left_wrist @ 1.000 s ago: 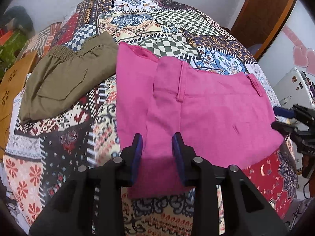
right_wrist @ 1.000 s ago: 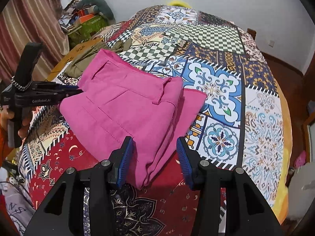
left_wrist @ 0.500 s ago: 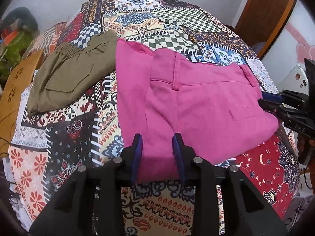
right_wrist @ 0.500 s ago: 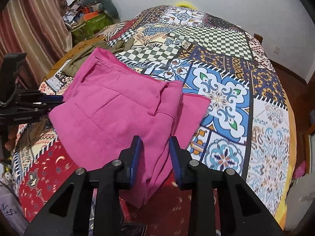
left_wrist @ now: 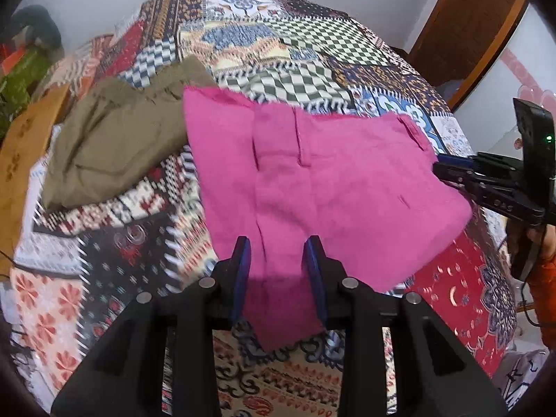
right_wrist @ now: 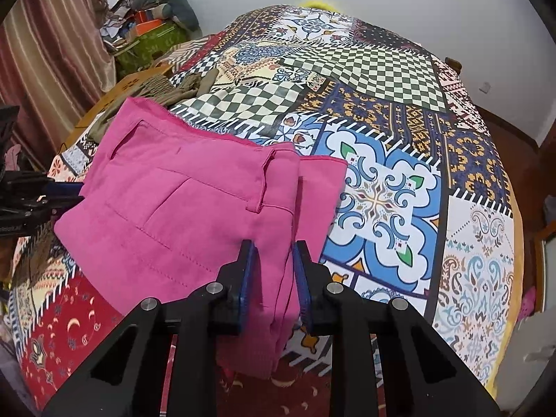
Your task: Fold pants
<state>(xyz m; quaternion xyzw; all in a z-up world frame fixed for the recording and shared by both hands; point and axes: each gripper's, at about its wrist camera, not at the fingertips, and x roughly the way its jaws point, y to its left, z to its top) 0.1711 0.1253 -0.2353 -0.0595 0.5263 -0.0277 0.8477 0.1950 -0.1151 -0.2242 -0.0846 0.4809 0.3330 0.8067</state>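
The folded pink pants (left_wrist: 312,180) are lifted above the patterned bedspread (left_wrist: 278,45). My left gripper (left_wrist: 278,271) is shut on their near left edge. My right gripper (right_wrist: 272,271) is shut on the opposite folded edge of the pink pants (right_wrist: 194,201), near the waistband belt loop. Each gripper shows in the other's view, the right one (left_wrist: 451,170) at the right and the left one (right_wrist: 62,191) at the left. The pants hang between them, sagging a little at the lower corners.
Folded olive-green pants (left_wrist: 114,142) lie on the bed to the left, also in the right wrist view (right_wrist: 166,87). A wooden stool (left_wrist: 21,146) and piled clutter (right_wrist: 149,31) stand beside the bed. A brown door (left_wrist: 476,17) is at the far right.
Both grippers closed on the pink pants and lifted them off the bed. The pants have shifted toward the far side, closer to the olive pants.
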